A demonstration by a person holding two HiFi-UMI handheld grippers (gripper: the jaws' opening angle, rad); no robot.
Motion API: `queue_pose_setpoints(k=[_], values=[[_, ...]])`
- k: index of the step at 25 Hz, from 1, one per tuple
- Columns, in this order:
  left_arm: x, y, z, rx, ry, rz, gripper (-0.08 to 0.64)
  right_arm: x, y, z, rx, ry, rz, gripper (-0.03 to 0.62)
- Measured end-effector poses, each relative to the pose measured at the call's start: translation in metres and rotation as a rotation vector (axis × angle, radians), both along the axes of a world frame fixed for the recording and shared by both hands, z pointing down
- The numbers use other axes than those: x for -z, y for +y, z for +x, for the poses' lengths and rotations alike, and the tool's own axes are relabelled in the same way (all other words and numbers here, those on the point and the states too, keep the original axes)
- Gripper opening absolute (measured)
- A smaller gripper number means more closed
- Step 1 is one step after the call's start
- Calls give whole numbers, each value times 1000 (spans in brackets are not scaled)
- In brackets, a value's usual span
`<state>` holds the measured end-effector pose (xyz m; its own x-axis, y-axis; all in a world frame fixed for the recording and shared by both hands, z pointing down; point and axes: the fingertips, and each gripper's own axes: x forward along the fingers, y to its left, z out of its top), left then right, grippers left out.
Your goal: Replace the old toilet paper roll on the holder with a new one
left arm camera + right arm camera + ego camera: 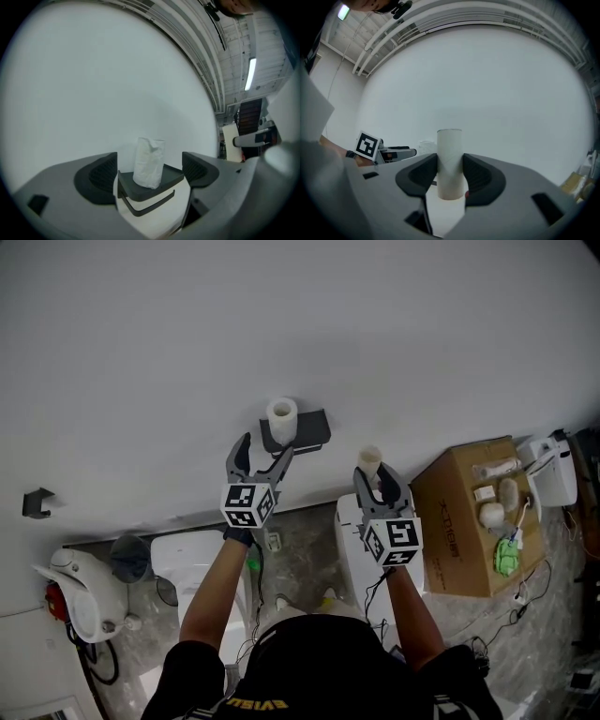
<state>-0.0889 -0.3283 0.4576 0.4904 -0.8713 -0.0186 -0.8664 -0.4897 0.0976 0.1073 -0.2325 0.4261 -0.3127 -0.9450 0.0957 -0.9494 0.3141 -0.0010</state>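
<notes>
We reckon we're at the tail end of the swap. The new roll [281, 414] stands upright on the holder [314, 432], top ctr of the head view, against the wall [141, 352]. The left gripper [264, 450] sits just below it w/ fingers spread wide. In its own view the roll lines up btw the pads, but neither pad touches it, so nothing is held there. The right gripper [372, 474], right of ctr, has its fingers narrowed onto the old tube [450, 164], a bare cardboard core, upright, w/ pads pressing both sides.

Next move, as we judge it: draw the left gripper straight back from the holder w/o nudging the roll. We can't tell if a peg runs through it, so treat it as free-standing. After that the old tube needs dropping somewhere. The cardboard box [469, 521] at the right of the frame is poss., but that's only a guess.
</notes>
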Motion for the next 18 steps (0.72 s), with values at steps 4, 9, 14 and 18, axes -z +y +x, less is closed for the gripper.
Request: queue_pose_setpoints(k=[4,9,14,18], values=[[2,-20,7,-2,-1,-9,434,0,1,9,-15,7,-1,172],[5,-34,17,-16,-17,-4,434,3,-1,21,-41,6,3,172],[-3,-45,27,-8,-25,-19,433,3,0,26,-52,4,-1,172],[-3,-49,30,-4,-12,-18,433,0,0,28,-57,6,-3,172]])
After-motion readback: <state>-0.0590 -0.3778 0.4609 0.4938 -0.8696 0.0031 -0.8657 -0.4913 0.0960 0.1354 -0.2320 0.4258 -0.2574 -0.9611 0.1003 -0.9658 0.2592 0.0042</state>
